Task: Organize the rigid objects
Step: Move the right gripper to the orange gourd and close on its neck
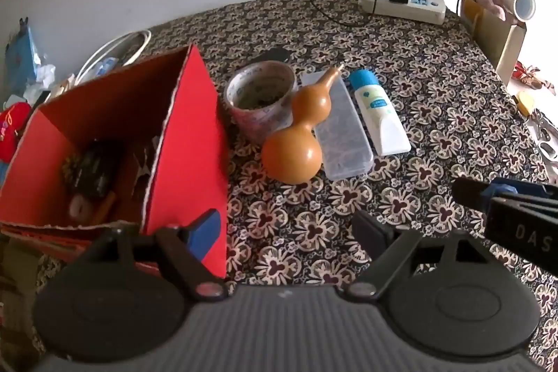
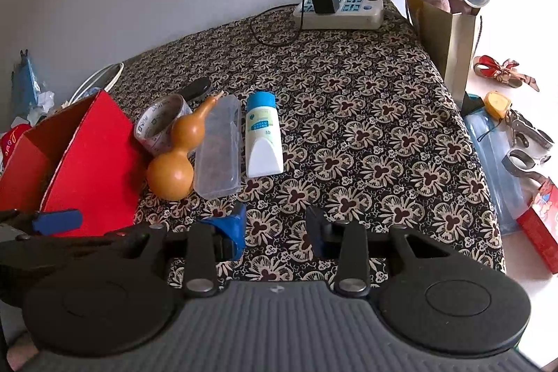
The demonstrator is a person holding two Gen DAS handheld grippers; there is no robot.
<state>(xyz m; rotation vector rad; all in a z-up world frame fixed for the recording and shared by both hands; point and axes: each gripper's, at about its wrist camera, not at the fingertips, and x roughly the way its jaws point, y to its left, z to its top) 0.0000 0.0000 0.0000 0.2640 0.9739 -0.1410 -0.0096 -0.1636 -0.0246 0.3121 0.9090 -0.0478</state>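
A red cardboard box [image 1: 195, 145] [image 2: 94, 162] stands open at the left, with a dark object [image 1: 92, 169] and other small things inside. To its right lie a tape roll [image 1: 258, 124] [image 2: 153, 124], a brown gourd [image 1: 291, 156] [image 2: 171, 175], a clear plastic case [image 1: 343, 138] [image 2: 218, 159] and a white tube with a blue cap [image 1: 378, 114] [image 2: 263, 138]. My left gripper [image 1: 287, 232] hovers open near the box's front corner, short of the gourd. My right gripper [image 2: 275, 229] is open in front of the case and tube, holding nothing.
A patterned cloth [image 2: 366, 128] covers the table. At the back are a power strip with a charger [image 1: 418, 2] [image 2: 348, 13] and a paper bag holding a plush toy [image 2: 450, 40]. A black object [image 2: 198, 89] lies behind the tape roll. Pliers and a yellow tape measure [image 2: 495, 103] lie past the right edge.
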